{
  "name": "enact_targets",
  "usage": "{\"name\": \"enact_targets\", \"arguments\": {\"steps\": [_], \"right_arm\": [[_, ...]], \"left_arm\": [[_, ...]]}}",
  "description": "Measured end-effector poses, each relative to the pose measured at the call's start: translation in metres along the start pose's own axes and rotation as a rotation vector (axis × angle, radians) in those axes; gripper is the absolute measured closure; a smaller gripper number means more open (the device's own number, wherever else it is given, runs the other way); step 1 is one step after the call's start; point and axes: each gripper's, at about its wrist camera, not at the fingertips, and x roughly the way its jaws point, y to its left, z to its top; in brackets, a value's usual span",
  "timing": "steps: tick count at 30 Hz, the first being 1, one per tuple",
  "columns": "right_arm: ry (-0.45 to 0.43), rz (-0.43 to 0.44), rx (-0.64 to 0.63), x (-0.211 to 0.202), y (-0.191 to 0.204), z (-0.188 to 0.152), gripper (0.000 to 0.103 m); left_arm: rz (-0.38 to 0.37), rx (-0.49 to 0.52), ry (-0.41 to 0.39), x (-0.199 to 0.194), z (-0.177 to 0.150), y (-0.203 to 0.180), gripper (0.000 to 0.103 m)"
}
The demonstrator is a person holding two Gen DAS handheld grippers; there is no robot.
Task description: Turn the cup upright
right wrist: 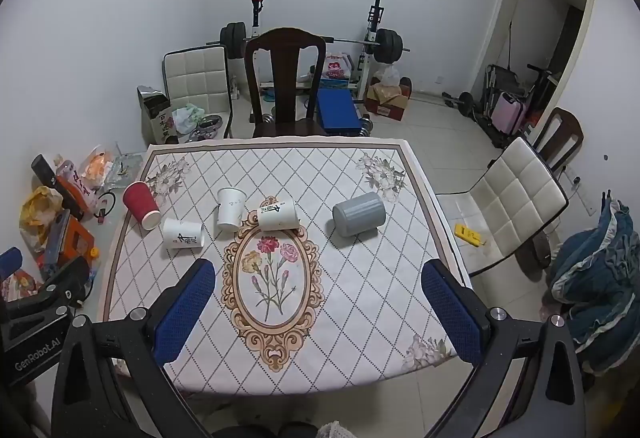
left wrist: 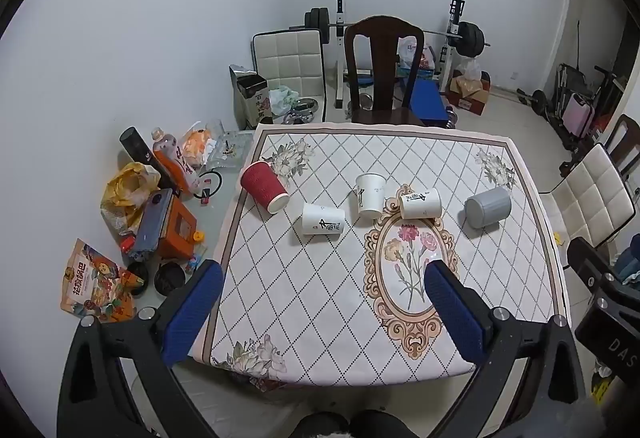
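Note:
Several cups lie on their sides on the patterned tablecloth [left wrist: 304,290]: a red ribbed cup [left wrist: 264,187] at the left, three white paper cups [left wrist: 322,219], [left wrist: 370,195], [left wrist: 420,203] in the middle, and a grey cup [left wrist: 488,206] at the right. They also show in the right wrist view: red [right wrist: 141,205], white [right wrist: 183,233], [right wrist: 230,209], [right wrist: 278,214], grey [right wrist: 359,214]. My left gripper [left wrist: 324,270] and right gripper [right wrist: 318,270] are open and empty, held above the table's near edge, well short of the cups.
Snack bags, bottles and boxes [left wrist: 160,214] crowd the table's left strip beside the cloth. A dark wooden chair [left wrist: 382,70] stands at the far edge, a white padded chair [right wrist: 516,206] at the right. Weight rack and barbell [left wrist: 400,30] stand behind.

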Motion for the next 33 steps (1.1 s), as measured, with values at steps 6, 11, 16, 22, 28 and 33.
{"name": "enact_targets", "arguments": {"steps": [6,11,16,22,28,33], "right_arm": [[-0.003,0.002,0.001,0.000,0.000,0.000,0.000],[-0.002,0.001,0.001,0.001,0.000,-0.001,0.000],[0.000,0.002,0.003,0.001,-0.002,0.002,0.000],[-0.001,0.003,0.001,0.000,0.000,0.000,0.000],[-0.002,0.002,0.001,0.002,-0.003,0.001,0.000],[-0.001,-0.001,0.002,0.003,-0.003,0.002,0.000]], "left_arm": [[0.005,0.007,0.003,-0.002,0.004,0.001,0.000],[0.011,0.009,-0.003,-0.001,0.008,-0.003,0.000],[0.010,0.011,-0.004,-0.002,0.009,-0.005,0.000],[0.009,0.014,-0.008,-0.005,0.010,-0.011,0.000],[0.006,0.012,-0.015,-0.006,0.012,-0.014,0.000],[0.007,0.012,-0.016,-0.006,0.013,-0.014,0.000]]}}
